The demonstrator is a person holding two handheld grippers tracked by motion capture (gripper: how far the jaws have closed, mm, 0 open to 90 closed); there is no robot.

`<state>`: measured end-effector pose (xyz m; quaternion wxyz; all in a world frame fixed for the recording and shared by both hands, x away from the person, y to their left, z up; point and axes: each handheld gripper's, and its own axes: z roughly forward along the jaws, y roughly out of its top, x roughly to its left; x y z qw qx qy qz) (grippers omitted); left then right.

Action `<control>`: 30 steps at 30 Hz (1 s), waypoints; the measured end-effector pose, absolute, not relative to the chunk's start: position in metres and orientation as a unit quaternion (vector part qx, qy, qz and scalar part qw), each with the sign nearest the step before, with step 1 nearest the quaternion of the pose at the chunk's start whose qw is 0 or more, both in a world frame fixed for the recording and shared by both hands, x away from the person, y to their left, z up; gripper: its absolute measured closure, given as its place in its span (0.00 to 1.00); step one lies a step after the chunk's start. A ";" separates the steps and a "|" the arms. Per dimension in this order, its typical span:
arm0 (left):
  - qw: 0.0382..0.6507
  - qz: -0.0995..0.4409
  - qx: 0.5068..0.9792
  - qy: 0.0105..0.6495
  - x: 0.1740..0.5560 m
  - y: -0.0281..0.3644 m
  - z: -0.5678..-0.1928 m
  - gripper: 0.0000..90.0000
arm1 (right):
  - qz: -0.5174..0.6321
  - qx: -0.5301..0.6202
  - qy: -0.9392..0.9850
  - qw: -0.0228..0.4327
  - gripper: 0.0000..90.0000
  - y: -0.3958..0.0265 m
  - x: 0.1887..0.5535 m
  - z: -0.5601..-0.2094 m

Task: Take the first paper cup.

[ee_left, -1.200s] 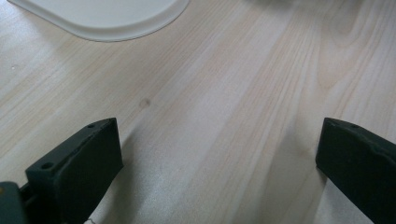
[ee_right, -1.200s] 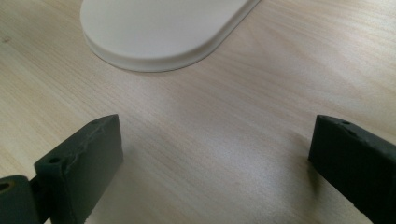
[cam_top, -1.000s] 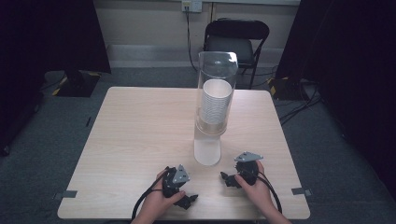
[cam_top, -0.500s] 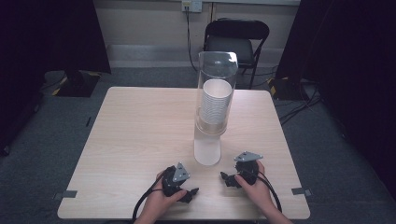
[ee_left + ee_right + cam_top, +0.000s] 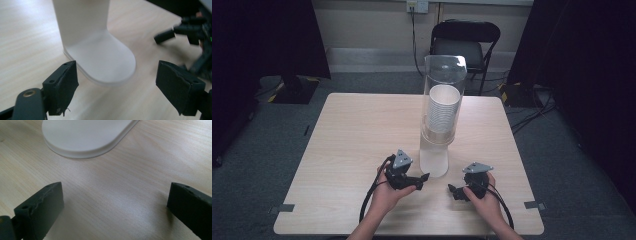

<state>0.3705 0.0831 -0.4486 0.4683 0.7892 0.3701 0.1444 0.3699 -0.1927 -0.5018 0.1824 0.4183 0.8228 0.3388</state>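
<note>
Cup dispenser [image 5: 439,115], clear tube holding stacked white cups [image 5: 442,109], stood on white base [image 5: 105,57] toward table's [image 5: 352,135] near edge. Left gripper [image 5: 418,180] and right gripper [image 5: 453,191] flanked base, jaws spread, holding nothing.

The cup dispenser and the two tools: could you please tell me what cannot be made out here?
- Cup dispenser: in the left tool view the top edge cuts off its stand; the cup count is too small to tell in the high view.
- Right tool: blurred at the left tool view's right edge.
- Chair: its legs sit hidden behind the dispenser and table.
</note>
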 end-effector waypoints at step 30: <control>0.505 0.181 0.759 0.367 0.424 0.038 -0.421 0.31 | 0.339 0.419 0.823 0.181 0.00 -0.193 0.370 -0.502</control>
